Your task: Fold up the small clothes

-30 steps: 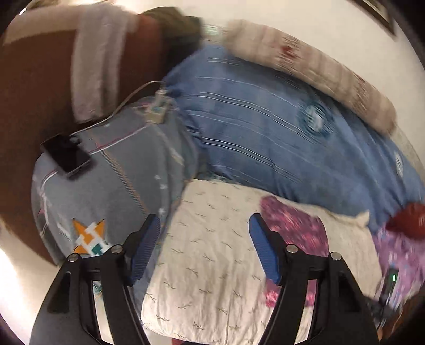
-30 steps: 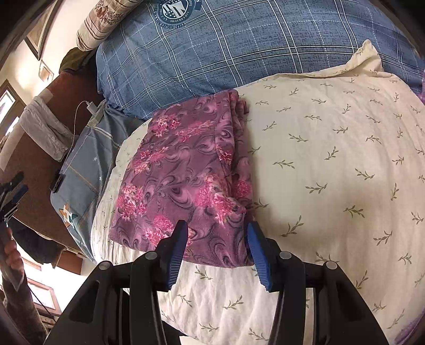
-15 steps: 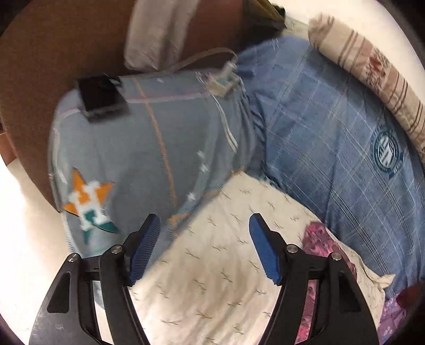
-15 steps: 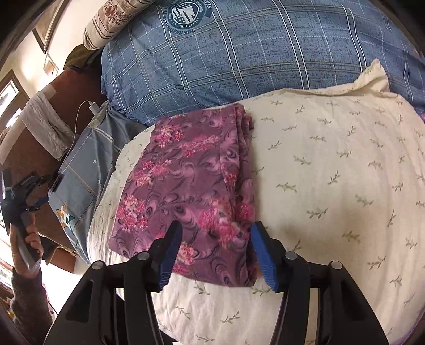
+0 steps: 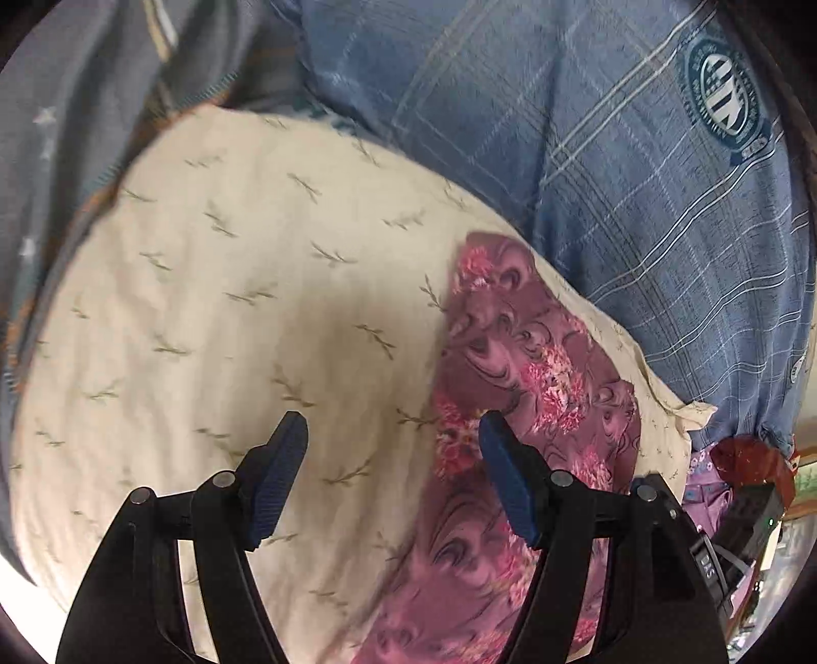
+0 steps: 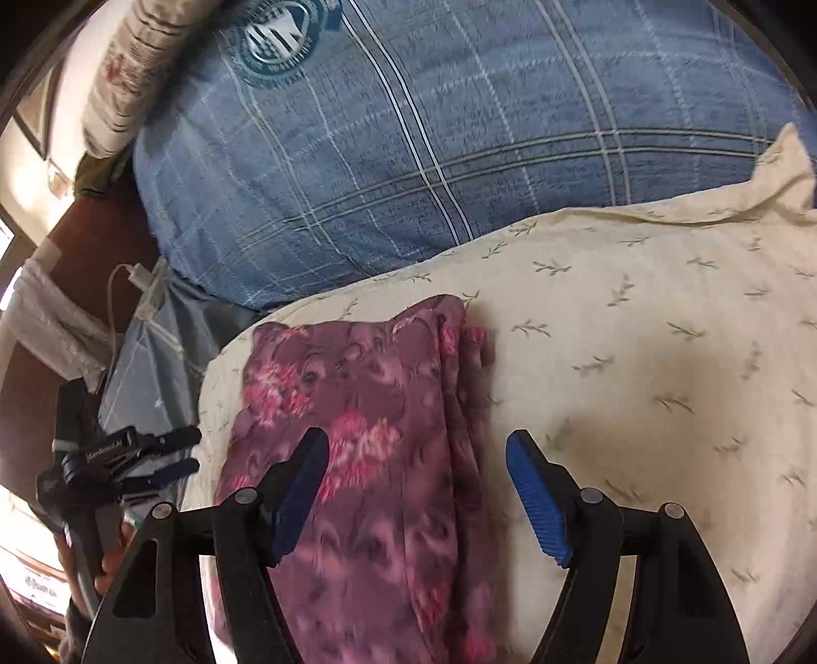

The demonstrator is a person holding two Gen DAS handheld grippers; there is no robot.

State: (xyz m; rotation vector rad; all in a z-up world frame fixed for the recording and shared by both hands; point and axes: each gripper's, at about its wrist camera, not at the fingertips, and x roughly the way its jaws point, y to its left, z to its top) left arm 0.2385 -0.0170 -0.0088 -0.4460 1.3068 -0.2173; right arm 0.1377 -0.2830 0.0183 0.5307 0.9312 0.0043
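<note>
1. I see the folded cloth (image 6: 367,459) is purple-mauve with pink flowers and dark swirls.
2. The pillow (image 5: 230,316) under it is cream, with small olive-green leaf sprigs.
3. The blue cover (image 6: 434,143) behind has a check of thin white lines and a round dark blue and white emblem (image 6: 278,38).
4. My left hand-held gripper (image 5: 393,477) is black with dark blue pads; my right hand-held gripper (image 6: 416,493) is black with brighter blue pads.
5. The bolster (image 6: 133,66) is beige with brown stripes and red marks.
6. The grey-blue cloth (image 5: 61,127) has small white stars.
</note>
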